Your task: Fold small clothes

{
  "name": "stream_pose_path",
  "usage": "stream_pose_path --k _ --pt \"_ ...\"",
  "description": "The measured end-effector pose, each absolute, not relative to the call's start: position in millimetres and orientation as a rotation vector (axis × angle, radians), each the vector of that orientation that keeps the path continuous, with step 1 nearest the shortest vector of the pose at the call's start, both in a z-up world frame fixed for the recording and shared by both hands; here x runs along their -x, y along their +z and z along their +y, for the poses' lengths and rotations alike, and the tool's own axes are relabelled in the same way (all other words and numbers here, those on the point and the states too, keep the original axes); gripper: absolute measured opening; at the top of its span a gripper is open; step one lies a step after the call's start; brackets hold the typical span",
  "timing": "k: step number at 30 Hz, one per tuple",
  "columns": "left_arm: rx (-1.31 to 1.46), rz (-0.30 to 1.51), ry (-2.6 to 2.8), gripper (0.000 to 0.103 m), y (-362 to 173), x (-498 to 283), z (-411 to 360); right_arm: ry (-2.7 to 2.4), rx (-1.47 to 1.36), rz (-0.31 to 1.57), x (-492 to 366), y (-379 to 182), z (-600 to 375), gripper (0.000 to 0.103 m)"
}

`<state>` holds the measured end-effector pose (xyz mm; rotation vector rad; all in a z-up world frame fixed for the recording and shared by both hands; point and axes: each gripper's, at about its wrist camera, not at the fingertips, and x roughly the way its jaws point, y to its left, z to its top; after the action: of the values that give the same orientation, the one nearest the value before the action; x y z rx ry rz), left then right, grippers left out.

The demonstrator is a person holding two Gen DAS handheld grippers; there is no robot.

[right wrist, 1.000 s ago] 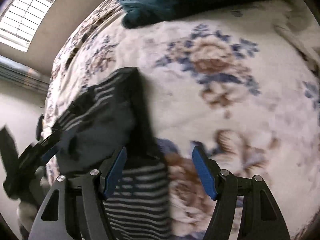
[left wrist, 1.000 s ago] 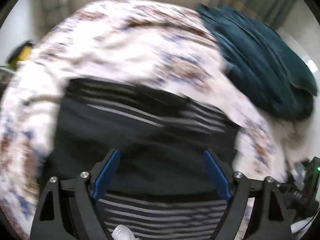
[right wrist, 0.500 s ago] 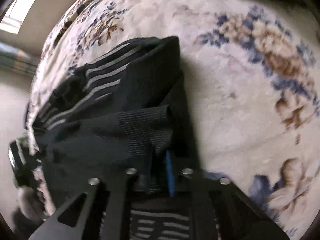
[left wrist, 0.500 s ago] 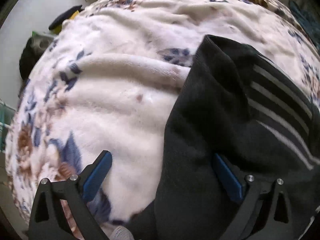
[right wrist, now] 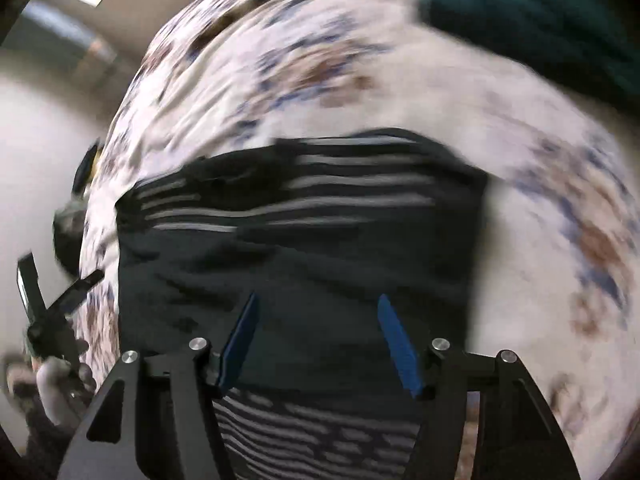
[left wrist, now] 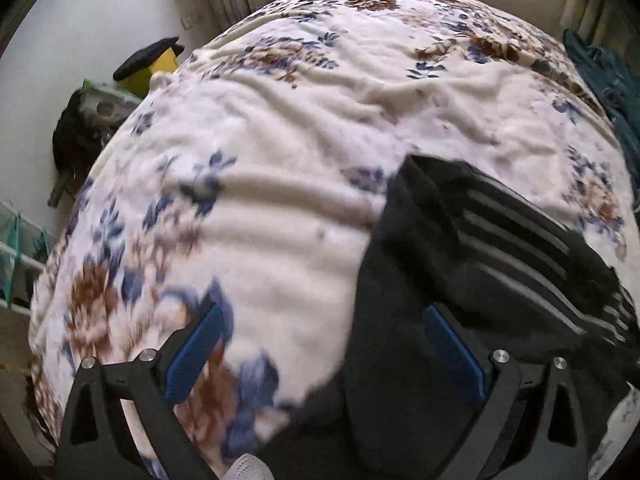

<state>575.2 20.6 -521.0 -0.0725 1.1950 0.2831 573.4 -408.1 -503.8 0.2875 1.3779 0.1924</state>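
Left gripper (left wrist: 320, 350) is spread to its widest over the bed, released, nothing pinched: its left pad (left wrist: 192, 354) hangs above the floral blanket (left wrist: 280, 152) and its right pad (left wrist: 454, 354) sits over the edge of the dark striped garment (left wrist: 500, 264), which fills the left wrist view from three o'clock round to six. Over to the right wrist view, blurred with motion: right gripper (right wrist: 318, 342) is opening its jaws at this very moment, both blue pads clear of the cloth, with the dark striped garment (right wrist: 304, 240) spread flat beneath and between them across the middle of the frame, grey stripes running side to side. Teal bedding (right wrist: 540, 12) is bunched up at one o'clock. At eight o'clock the left gripper (right wrist: 52, 304) shows at the blanket's edge, a gloved hand (right wrist: 56, 392) on its handle.
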Motion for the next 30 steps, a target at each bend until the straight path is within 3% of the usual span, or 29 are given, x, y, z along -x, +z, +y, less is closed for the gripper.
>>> stream_pose_path --k 3,5,8,13,21,22,23,25,30 --pt "-0.062 1.257 0.282 0.103 -548 -622 12 0.245 -0.173 1.457 -601 -538 -368 0.057" --pt "-0.159 1.305 0.288 0.103 -577 -646 9 0.251 -0.056 1.505 -609 -561 -345 0.030" --pt "-0.161 1.320 0.274 0.103 -595 -665 15 0.201 0.076 1.479 -614 -578 -330 0.025" --pt "-0.084 1.334 0.280 0.103 -593 -678 27 0.085 -0.001 1.439 -620 -582 -349 0.009" --pt "-0.101 1.205 0.171 0.103 -515 -603 1 0.140 -0.294 1.452 -611 -545 -402 0.016" --pt "-0.111 1.197 0.158 0.103 -508 -588 -10 0.153 -0.336 1.453 -606 -540 -412 0.026" --pt "-0.131 1.180 0.130 0.103 -498 -560 -26 0.160 -0.381 1.458 -598 -534 -424 0.046" --pt "-0.164 1.176 0.082 0.103 -491 -521 -54 0.166 -0.490 1.468 -573 -523 -454 0.064" --pt "-0.268 1.268 -0.115 0.103 -501 -404 -161 0.113 -0.644 1.529 -484 -509 -509 0.064"
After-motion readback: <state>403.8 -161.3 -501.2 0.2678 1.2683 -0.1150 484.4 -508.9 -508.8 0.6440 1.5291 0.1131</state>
